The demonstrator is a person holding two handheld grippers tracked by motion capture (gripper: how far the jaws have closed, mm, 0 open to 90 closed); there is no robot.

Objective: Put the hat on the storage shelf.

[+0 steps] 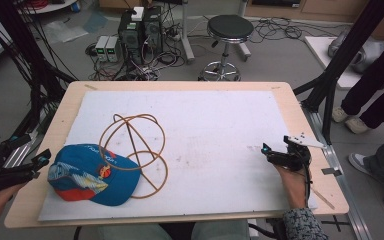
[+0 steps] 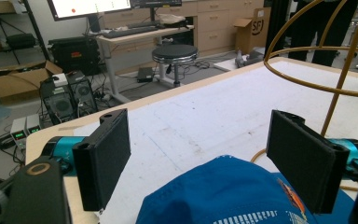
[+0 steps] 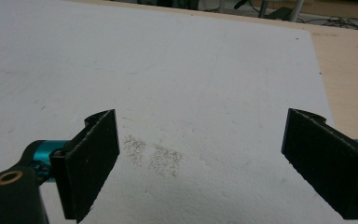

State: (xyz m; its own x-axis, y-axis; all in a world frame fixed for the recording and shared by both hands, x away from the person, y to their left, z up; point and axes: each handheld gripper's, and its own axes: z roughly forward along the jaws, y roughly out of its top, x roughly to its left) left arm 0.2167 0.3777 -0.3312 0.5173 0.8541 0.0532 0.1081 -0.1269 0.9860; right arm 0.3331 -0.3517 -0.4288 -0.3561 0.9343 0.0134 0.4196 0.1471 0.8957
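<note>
A blue cap [image 1: 91, 175] with red and white print lies at the front left of the white mat [image 1: 205, 130]. Beside it stands a round wire frame [image 1: 135, 150] of thin golden hoops, its near hoop resting on the cap's crown. My left gripper [image 1: 30, 167] hovers at the table's left edge, just left of the cap. In the left gripper view the jaws stand wide apart with the cap [image 2: 223, 191] low between them, pads not touching it, and the wire frame [image 2: 335, 70] rises at the right. My right gripper [image 1: 280, 155] is open over bare mat [image 3: 191, 84] at the right.
The wooden table [image 1: 300, 115] carries the mat. A black stool [image 1: 229, 30], computer boxes [image 1: 140, 30] and cables stand on the floor behind. Black frame posts [image 1: 340, 55] flank the table, and people's legs [image 1: 375, 95] are at the right.
</note>
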